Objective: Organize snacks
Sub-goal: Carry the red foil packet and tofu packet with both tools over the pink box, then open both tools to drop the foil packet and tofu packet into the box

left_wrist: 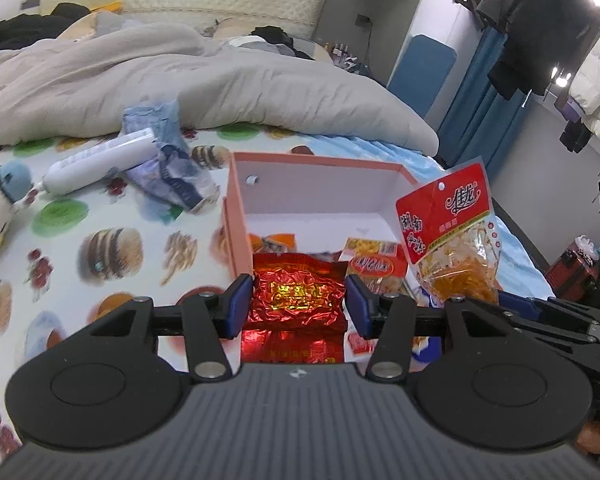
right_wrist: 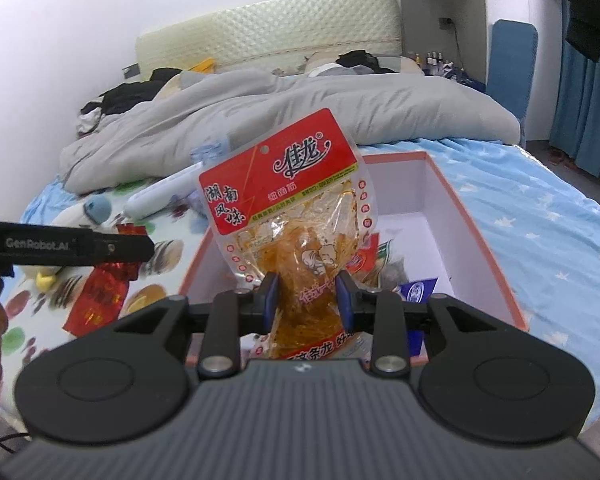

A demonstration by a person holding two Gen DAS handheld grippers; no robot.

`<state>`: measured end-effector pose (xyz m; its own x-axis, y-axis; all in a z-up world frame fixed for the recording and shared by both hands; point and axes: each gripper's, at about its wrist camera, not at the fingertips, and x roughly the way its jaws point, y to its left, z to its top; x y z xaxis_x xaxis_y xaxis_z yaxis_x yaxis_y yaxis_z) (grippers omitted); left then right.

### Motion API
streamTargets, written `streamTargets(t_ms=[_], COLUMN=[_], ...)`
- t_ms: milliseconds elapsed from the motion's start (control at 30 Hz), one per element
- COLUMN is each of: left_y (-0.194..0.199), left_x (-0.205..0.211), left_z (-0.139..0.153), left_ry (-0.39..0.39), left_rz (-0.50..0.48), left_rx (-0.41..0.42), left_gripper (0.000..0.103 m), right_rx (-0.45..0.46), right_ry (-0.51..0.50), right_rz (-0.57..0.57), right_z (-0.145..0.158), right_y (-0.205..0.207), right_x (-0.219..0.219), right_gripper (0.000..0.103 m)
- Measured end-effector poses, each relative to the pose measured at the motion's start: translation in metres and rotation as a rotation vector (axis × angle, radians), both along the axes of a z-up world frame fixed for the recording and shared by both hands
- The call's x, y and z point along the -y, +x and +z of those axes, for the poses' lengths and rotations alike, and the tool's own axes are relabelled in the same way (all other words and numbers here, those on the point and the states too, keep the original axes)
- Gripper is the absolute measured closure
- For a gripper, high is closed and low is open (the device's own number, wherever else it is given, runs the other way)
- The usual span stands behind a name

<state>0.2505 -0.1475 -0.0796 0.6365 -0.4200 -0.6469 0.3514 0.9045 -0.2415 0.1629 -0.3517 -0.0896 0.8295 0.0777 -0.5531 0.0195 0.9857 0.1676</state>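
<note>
Jaws of left gripper (left_wrist: 298, 306) pinching one red foil packet (left_wrist: 298, 296), right gripper (right_wrist: 307, 300) pinching one clear snack bag (right_wrist: 300, 216), one pink box (left_wrist: 236, 240).

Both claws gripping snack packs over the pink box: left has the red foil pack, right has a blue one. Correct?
Not quite. The right claw grips a clear pack with a red header, not a blue one, as the right wrist view shows. The left claw holding the red foil pack by the pink box is right.

Home bedroom, rumpled grey duvet (left_wrist: 188, 80), quilted headboard (right_wrist: 268, 36), hanging clothes (left_wrist: 548, 20)
</note>
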Motion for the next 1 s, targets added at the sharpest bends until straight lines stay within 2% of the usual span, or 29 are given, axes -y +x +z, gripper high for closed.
streamTargets(t_ms=[167, 367, 467, 633, 700, 733, 800, 833, 933, 1000], left_y=[0.025, 0.056, 0.066, 0.077, 0.078, 0.079, 0.078, 0.076, 0.069, 0.062], left_x=[0.023, 0.037, 0.041, 0.045, 0.045, 0.044, 0.041, 0.038, 0.033, 0.031], left_z=[-0.010, -0.023, -0.026, -0.033, -0.034, -0.035, -0.032, -0.030, -0.021, -0.011], left_ry=[0.011, 0.026, 0.019, 0.023, 0.031, 0.035, 0.034, 0.033, 0.034, 0.031], left_rz=[-0.043, -0.048, -0.073, -0.087, -0.075, -0.067, -0.050, -0.046, -0.041, -0.035], left_rx=[-0.014, -0.026, -0.007, -0.021, -0.016, -0.019, -0.011, -0.004, 0.007, 0.025], left_gripper=[0.046, 0.046, 0.046, 0.046, 0.042, 0.034, 0.026, 0.025, 0.025, 0.025], right_rx=[-0.009, -0.036, -0.054, -0.079, -0.084, -0.089, -0.089, -0.089, -0.072, -0.049], right_ry=[0.020, 0.037, 0.052, 0.068, 0.085, 0.090, 0.083, 0.088, 0.099, 0.095], right_rz=[-0.014, -0.030, -0.035, -0.040, -0.042, -0.042, -0.048, -0.050, -0.065, -0.065], right_z=[-0.011, -0.027, -0.036, -0.044, -0.044, -0.044, -0.043, -0.041, -0.035, -0.027], right_y=[0.025, 0.049, 0.057, 0.062, 0.063, 0.063, 0.064, 0.063, 0.058, 0.051], right_x=[0.012, 0.018, 0.021, 0.023, 0.024, 0.025, 0.025, 0.026, 0.029, 0.029], right_gripper=[0.069, 0.068, 0.067, 0.065, 0.060, 0.054, 0.053, 0.053, 0.042, 0.042])
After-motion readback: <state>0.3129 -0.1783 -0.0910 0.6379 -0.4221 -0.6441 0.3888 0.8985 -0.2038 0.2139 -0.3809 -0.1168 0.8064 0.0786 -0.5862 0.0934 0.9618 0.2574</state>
